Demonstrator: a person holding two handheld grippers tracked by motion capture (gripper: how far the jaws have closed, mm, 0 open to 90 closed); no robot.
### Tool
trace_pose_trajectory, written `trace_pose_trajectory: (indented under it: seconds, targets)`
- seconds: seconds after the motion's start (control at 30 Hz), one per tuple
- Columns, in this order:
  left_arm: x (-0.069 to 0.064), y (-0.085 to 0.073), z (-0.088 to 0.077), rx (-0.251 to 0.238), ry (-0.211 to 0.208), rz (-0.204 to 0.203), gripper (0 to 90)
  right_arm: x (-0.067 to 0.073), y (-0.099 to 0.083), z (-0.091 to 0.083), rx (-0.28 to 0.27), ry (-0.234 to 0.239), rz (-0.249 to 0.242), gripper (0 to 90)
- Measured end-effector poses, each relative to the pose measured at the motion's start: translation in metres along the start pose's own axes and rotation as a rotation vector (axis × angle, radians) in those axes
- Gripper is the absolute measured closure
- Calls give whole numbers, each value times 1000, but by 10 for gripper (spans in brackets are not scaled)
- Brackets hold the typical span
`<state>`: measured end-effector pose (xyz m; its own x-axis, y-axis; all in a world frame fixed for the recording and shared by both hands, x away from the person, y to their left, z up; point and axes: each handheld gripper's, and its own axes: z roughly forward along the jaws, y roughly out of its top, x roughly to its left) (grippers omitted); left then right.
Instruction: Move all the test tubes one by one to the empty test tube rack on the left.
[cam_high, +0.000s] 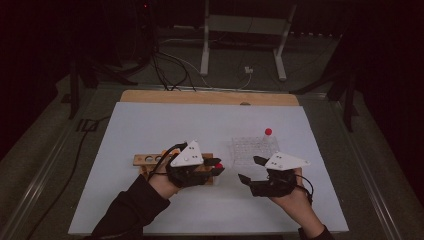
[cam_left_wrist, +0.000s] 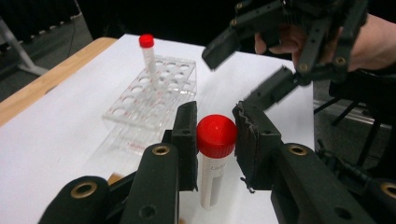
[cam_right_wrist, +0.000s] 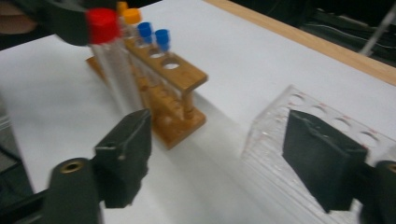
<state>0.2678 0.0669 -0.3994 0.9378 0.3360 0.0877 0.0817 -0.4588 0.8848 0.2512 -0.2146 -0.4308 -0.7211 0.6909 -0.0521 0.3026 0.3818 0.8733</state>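
At table centre, clamped by left gripper (cam_left_wrist: 215, 144): red-capped tube (cam_left_wrist: 215, 161), upright, long axis vertical. Right gripper (cam_right_wrist: 224, 154) spread wide, empty. Clear rack (cam_high: 252, 149) at two o'clock of tube, nearer right gripper.

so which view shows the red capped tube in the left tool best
The left gripper view: the red-capped tube stands close and sharp between the left tool pads. The right gripper view blurs it; the high view shows just its cap.

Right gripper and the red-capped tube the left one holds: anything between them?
Nothing. In the right gripper view the right gripper stands open, with bare white table up to the red-capped tube in the left gripper.
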Motion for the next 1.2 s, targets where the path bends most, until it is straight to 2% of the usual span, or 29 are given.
trace_pose_trajectory:
  seconds: [0.23, 0.27, 0.43, 0.77, 1.03, 1.2]
  targets:
    - [3, -5, -24, 10, 47, -8, 715, -7, -3, 3, -5, -52, 30, 88]
    - [4, -7, -27, 11, 49, -11, 716, -9, -3, 3, -6, -67, 39, 45]
    - [7, -14, -46, 24, 88, -19, 715, -13, -3, 1, -18, -94, 57, 4]
    - [12, -25, -83, 45, 176, -39, 715, -19, -3, -2, -44, -94, 77, 0]
    - [23, -35, -115, 29, 266, -72, 715, -21, -4, -4, -56, -92, 74, 0]
    - [33, -35, -127, 11, 320, -84, 715, -20, -4, -4, -53, -90, 73, 0]
